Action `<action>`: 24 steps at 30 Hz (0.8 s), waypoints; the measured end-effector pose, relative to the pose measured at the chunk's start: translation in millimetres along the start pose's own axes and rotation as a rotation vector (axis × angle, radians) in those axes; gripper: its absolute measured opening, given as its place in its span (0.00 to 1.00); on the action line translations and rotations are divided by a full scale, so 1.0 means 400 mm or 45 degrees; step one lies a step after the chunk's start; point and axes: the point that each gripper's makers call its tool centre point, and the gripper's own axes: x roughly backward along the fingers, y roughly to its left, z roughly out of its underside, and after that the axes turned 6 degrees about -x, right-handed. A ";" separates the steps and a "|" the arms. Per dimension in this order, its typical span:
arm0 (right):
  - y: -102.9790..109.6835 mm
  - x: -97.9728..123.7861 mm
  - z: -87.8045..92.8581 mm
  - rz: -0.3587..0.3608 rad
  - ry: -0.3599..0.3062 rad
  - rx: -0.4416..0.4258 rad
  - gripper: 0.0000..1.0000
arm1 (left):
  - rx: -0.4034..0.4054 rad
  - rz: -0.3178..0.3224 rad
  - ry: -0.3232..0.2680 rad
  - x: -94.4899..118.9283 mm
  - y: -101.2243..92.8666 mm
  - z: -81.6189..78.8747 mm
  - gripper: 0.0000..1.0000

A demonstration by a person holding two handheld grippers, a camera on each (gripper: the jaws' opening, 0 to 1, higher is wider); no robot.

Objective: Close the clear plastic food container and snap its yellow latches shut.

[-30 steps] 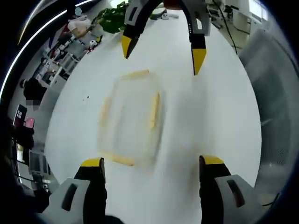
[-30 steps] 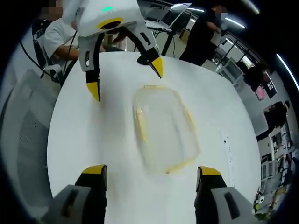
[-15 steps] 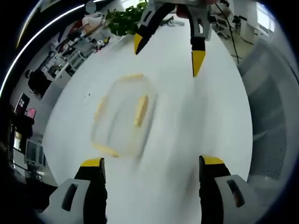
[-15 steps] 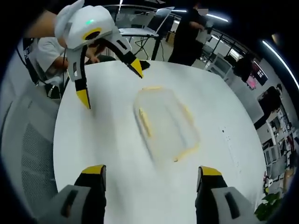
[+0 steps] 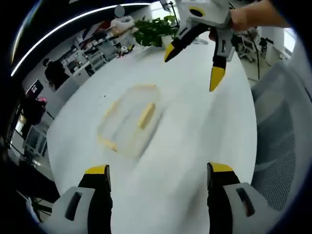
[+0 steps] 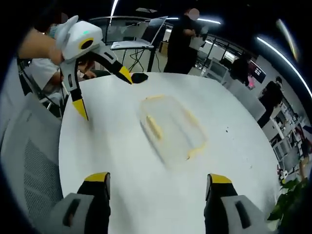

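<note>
The clear plastic food container (image 5: 129, 118) (image 6: 171, 129) is smeared by motion in both views, so I cannot make out whether its lid sits fully down or whether any yellow latches (image 5: 146, 115) (image 6: 155, 127) are snapped. I can pick out one latch along a long side, another at a short end, and fainter yellow streaks on the far edges; the walls themselves nearly vanish against the white counter (image 5: 195, 141) (image 6: 122, 161). The container lies flat near the middle of the counter, well apart from both tongs.

My left tongs (image 5: 154, 170) are spread wide over bare counter with nothing between the yellow tips. In the right gripper view they show (image 6: 100, 92) near the far edge of the counter, spread and raised above it, with my hand (image 6: 36, 44) behind them. My right tongs (image 6: 153, 179) are spread too, holding nothing; in the left gripper view they hang (image 5: 192, 66) above the far part of the counter, jaws apart, my hand (image 5: 253, 14) cut off by the rim.

The counter is round, white and plain. A mesh office chair (image 5: 282, 161) (image 6: 29, 165) stands against one edge. A green plant (image 5: 153, 31) sits near the far edge. Around it lies an open office with shelving, ceiling light strips and a standing person in dark clothes (image 6: 180, 41).
</note>
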 end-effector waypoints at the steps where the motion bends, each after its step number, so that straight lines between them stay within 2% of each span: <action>1: 0.005 0.002 0.001 0.002 -0.006 -0.006 0.80 | 0.006 -0.010 -0.007 0.006 -0.003 0.003 0.78; 5: 0.015 0.012 0.004 0.023 -0.039 -0.022 0.80 | 0.099 -0.060 -0.075 0.028 -0.006 -0.003 0.77; 7: 0.014 0.021 0.003 0.056 -0.073 -0.027 0.79 | 0.099 -0.076 -0.113 0.037 -0.010 -0.010 0.77; 11: 0.018 0.033 0.011 0.087 -0.108 -0.054 0.79 | 0.140 -0.098 -0.148 0.049 -0.028 -0.006 0.77; 16: 0.035 0.058 0.011 0.113 -0.191 -0.107 0.79 | 0.181 -0.118 -0.174 0.058 -0.058 0.002 0.77; 18: 0.045 0.067 0.019 0.122 -0.205 -0.132 0.79 | 0.231 -0.140 -0.199 0.065 -0.068 0.002 0.77; 21: 0.054 0.078 0.042 0.136 -0.221 -0.183 0.80 | 0.319 -0.127 -0.218 0.068 -0.092 0.004 0.77; 24: 0.070 0.080 0.080 0.133 -0.201 -0.214 0.79 | 0.349 -0.139 -0.227 0.070 -0.111 0.015 0.77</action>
